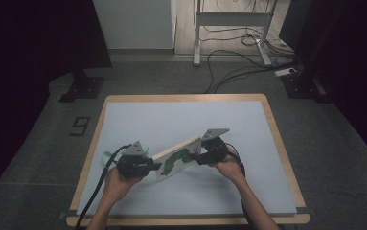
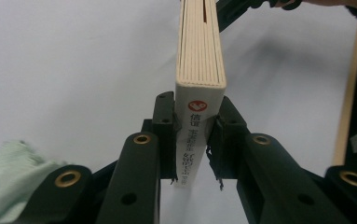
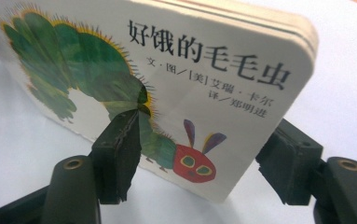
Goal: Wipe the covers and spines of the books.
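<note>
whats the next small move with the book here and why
Probably close the right gripper onto the board book: its jaws straddle the cover's corner without both pads pressing, while the left gripper already clamps the spine end, so the book hangs from one end.

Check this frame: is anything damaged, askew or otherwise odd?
The black padding on the left tool is ragged where it clamps the book's spine. The book is held tilted off the table. A pale green cloth lies nearby.
</note>
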Action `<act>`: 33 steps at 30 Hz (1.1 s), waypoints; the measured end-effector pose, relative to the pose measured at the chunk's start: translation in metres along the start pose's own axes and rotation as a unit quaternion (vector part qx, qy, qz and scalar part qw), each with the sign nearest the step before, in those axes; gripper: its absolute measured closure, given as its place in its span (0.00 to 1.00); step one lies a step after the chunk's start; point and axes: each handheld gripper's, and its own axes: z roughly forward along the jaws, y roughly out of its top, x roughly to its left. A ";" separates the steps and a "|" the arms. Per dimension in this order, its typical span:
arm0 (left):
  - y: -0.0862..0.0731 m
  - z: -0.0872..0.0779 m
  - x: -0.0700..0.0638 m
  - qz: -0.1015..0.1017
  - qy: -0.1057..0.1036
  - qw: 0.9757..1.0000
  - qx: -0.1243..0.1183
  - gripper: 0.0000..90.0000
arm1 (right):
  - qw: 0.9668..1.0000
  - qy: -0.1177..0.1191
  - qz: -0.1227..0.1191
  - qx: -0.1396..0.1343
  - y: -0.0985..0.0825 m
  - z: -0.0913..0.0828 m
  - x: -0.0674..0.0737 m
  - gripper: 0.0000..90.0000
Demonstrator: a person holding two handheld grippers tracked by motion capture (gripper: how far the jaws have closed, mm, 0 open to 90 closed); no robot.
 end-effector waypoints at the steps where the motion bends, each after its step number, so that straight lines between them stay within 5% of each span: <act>1: 0.001 0.000 0.002 0.003 0.001 1.000 0.001 0.83 | 1.000 -0.002 0.003 -0.002 0.001 0.001 -0.001 0.37; 6: 0.007 0.002 0.012 0.029 0.021 0.999 0.003 0.82 | 1.000 -0.013 0.012 -0.006 0.006 0.004 -0.007 0.38; 11: 0.006 0.005 0.020 0.016 0.033 0.999 0.011 0.79 | 1.000 -0.012 0.012 -0.011 0.011 0.003 -0.008 0.39; 25: 0.004 0.004 0.002 -0.007 0.030 0.999 0.006 0.71 | 1.000 0.010 0.017 -0.006 0.005 -0.017 -0.007 0.42; 33: 0.000 0.004 -0.007 -0.017 0.036 0.999 0.005 0.58 | 1.000 0.002 0.027 -0.007 -0.001 -0.030 -0.009 0.34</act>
